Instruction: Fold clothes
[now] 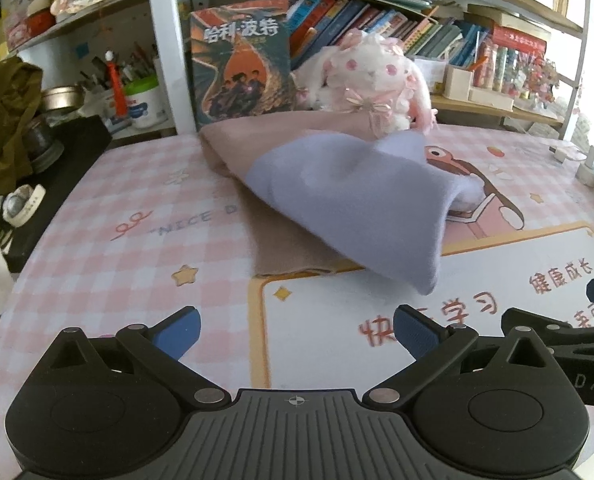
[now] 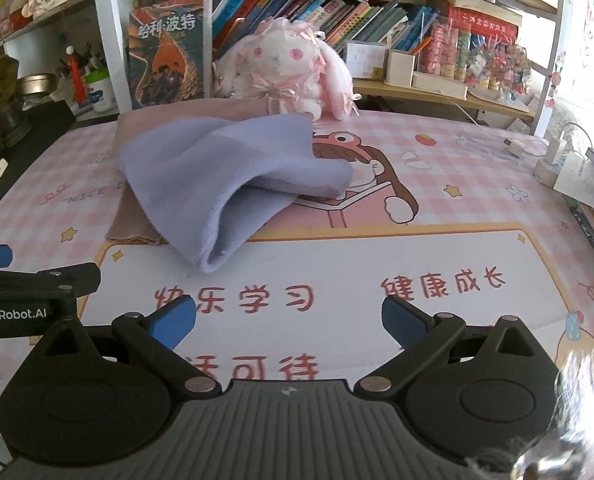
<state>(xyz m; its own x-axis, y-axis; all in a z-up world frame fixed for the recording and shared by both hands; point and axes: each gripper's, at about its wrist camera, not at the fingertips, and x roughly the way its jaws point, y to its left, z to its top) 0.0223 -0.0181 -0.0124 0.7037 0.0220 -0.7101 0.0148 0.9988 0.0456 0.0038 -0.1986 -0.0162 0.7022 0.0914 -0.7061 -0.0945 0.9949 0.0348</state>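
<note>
Both wrist cameras sit low over the near edge of the desk mat, facing the bookshelf. Each frames the lavender garment centre or centre-left; the left gripper intrudes at the right view's left edge.

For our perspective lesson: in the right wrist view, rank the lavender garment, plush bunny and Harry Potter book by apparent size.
1. lavender garment, clearly largest.
2 and 3. plush bunny and Harry Potter book look about alike, so unranked. The garment lies nearer the camera, which inflates it.
</note>
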